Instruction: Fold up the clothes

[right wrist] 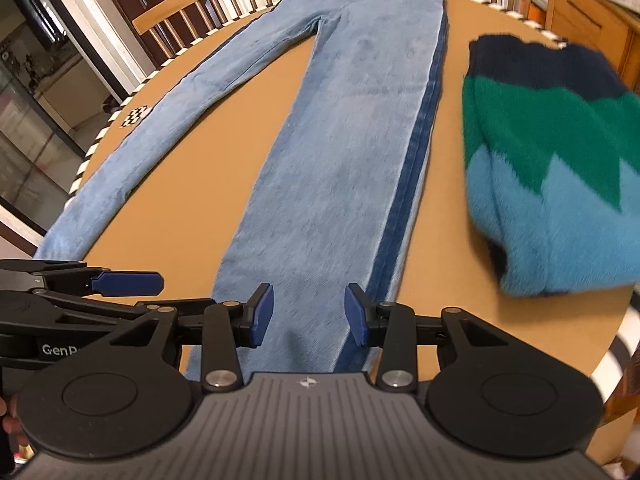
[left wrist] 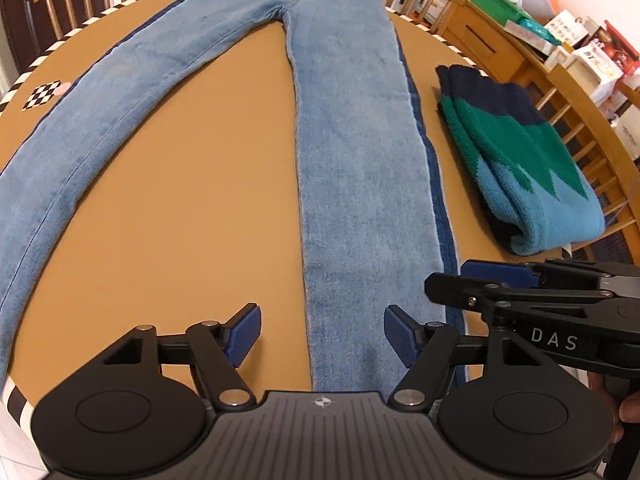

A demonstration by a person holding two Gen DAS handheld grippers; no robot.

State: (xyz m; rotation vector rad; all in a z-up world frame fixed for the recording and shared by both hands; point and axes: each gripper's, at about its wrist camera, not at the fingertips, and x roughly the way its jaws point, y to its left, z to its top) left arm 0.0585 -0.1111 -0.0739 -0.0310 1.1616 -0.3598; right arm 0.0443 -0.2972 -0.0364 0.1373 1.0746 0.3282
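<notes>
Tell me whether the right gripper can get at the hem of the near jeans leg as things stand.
Probably yes. The right gripper is open and hovers over the hem end of the jeans, with nothing lying on that leg. The left gripper sits off to the side, and the folded sweater lies apart.

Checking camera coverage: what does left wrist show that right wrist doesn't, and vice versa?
Only left wrist: the shelf of boxes and packets at far right, and the left trouser leg's lower stretch running off the left edge.

Only right wrist: the glass door and dark cabinet at left.

Both: the jeans spread flat on the round table, the folded sweater beside them, the checker marker, and both grippers open over the right leg's hem, left gripper, right gripper.
</notes>
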